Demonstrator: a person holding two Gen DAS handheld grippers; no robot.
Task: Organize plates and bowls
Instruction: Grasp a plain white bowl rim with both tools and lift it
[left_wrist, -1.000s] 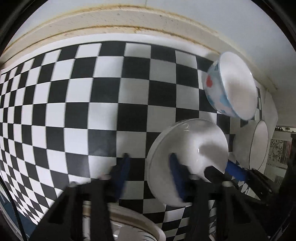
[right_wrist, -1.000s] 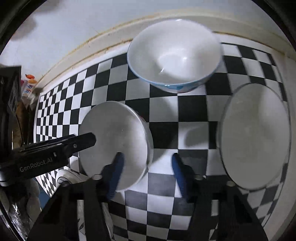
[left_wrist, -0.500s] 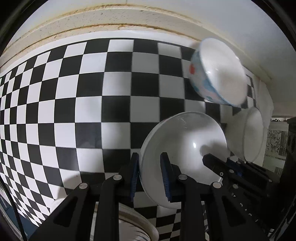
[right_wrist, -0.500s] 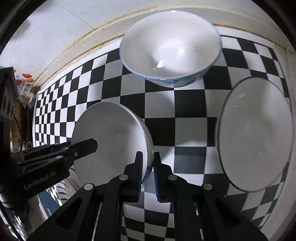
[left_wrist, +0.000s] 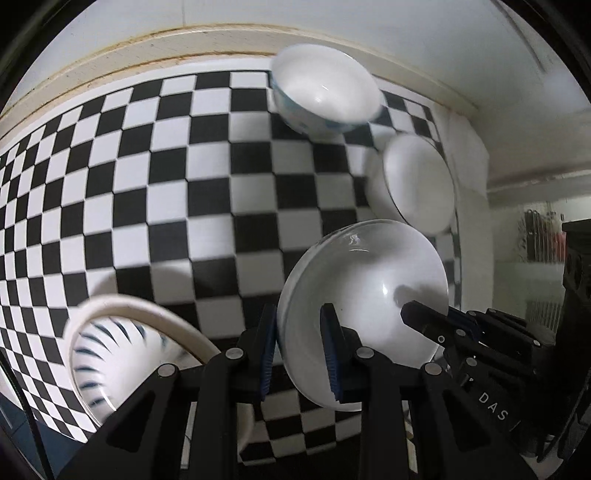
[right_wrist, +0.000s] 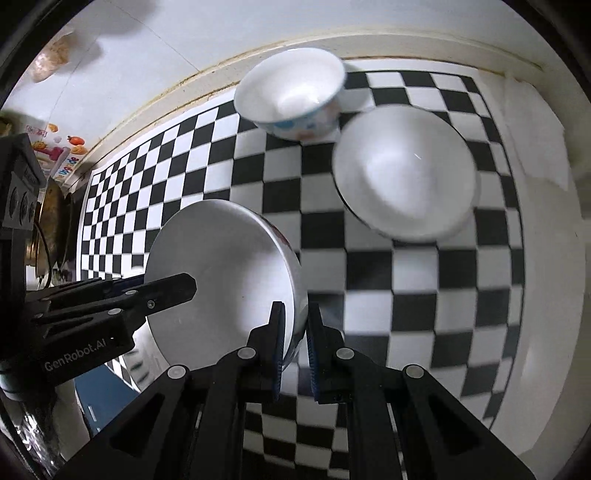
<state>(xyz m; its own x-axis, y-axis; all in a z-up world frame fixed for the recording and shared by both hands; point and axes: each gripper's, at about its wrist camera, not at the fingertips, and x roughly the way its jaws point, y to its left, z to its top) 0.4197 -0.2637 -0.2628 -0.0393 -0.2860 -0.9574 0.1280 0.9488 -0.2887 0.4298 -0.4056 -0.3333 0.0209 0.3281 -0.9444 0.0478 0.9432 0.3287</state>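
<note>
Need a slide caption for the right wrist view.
Both grippers clamp the white bowl's rim over a checkered cloth.

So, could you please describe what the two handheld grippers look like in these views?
Both are matte black, angular linkage frames with silver rivets and ribbed blue pads on the fingertips. The left gripper carries white "GenRobot.AI" lettering on its body, seen from the right wrist view; the right gripper shows the white letters "DAS". No hands or sleeves are visible.

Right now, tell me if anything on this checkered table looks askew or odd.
One thing: the white bowl is tilted, not flat on the table. Both grippers' jaws pinch opposite sides of its rim, left gripper and right gripper. No spills or cracks show; the other dishes are too blurred to judge.
</note>
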